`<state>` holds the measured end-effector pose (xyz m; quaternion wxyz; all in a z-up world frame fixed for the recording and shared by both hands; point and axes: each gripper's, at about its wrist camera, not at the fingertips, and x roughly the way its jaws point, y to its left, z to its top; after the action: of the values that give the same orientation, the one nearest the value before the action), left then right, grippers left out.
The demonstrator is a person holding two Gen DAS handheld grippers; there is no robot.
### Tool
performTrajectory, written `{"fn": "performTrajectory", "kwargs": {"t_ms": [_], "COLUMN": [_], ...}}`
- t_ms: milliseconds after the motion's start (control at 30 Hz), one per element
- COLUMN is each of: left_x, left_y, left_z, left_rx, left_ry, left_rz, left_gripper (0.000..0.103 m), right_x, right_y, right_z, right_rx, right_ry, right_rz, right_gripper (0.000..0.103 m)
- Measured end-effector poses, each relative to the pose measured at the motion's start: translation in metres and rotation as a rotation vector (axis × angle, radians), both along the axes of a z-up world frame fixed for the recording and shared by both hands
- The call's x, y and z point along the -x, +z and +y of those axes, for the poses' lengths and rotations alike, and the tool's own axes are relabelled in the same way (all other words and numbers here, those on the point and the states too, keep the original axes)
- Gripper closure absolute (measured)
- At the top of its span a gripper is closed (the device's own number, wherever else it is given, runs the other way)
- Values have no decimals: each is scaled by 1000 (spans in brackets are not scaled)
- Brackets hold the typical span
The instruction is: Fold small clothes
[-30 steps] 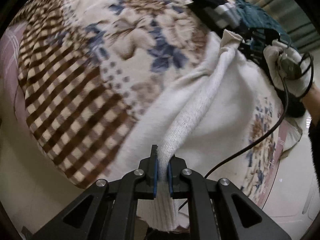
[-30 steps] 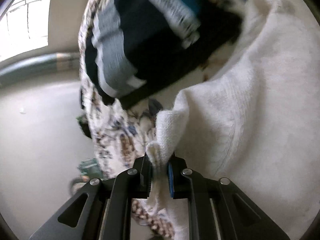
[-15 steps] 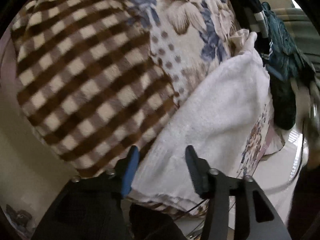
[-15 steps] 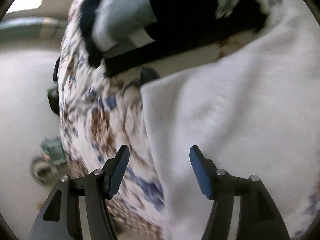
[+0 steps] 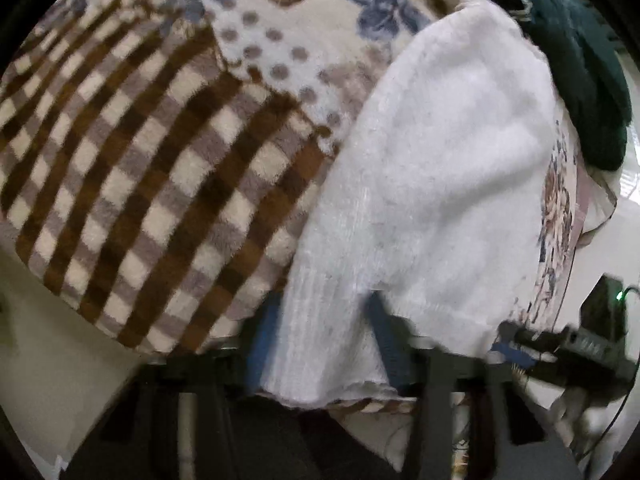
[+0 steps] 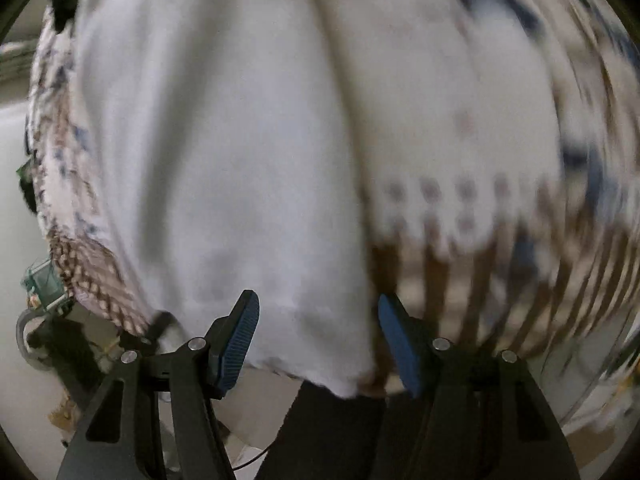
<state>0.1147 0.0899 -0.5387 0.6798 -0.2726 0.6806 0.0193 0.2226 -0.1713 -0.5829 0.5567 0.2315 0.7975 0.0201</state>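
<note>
A white knitted garment (image 5: 432, 184) lies flat on a patterned blanket (image 5: 152, 152), running from the near edge toward the far right. My left gripper (image 5: 324, 344) is open, its blue pads either side of the garment's near ribbed edge. In the right wrist view the same white garment (image 6: 224, 160) fills the left and middle. My right gripper (image 6: 318, 344) is open over its near hem, holding nothing. The right gripper also shows in the left wrist view (image 5: 560, 348) at the lower right.
A dark green garment (image 5: 580, 64) lies at the far right of the blanket. The blanket has a brown check part and a floral part (image 6: 500, 100). A pale floor (image 5: 36, 344) lies beyond the blanket's edge. A small green object (image 6: 42, 284) sits on the floor at left.
Both grippers were shut on the white garment's edges a second ago, then opened and let it drop flat. Both have since moved to the garment's near edge.
</note>
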Motion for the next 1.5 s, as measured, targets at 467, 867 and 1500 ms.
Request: {"fn": "performTrajectory", "kwargs": {"t_ms": [467,867,1500], "left_x": [29,38,-227], "left_y": [34,-22,43], "left_z": [16,9,9], "left_rx": [13,-9,105], "left_ry": [5,-71,-39], "left_rz": [-67,26,-311], "left_gripper": [98,98,47], "right_x": [82,101,7], "right_y": [36,18,38], "right_z": [-6,-14,-73], "right_rx": [86,104,63], "right_ry": [-7,37,-125], "right_rz": [-206,-154,-213], "right_gripper": [98,99,51]}}
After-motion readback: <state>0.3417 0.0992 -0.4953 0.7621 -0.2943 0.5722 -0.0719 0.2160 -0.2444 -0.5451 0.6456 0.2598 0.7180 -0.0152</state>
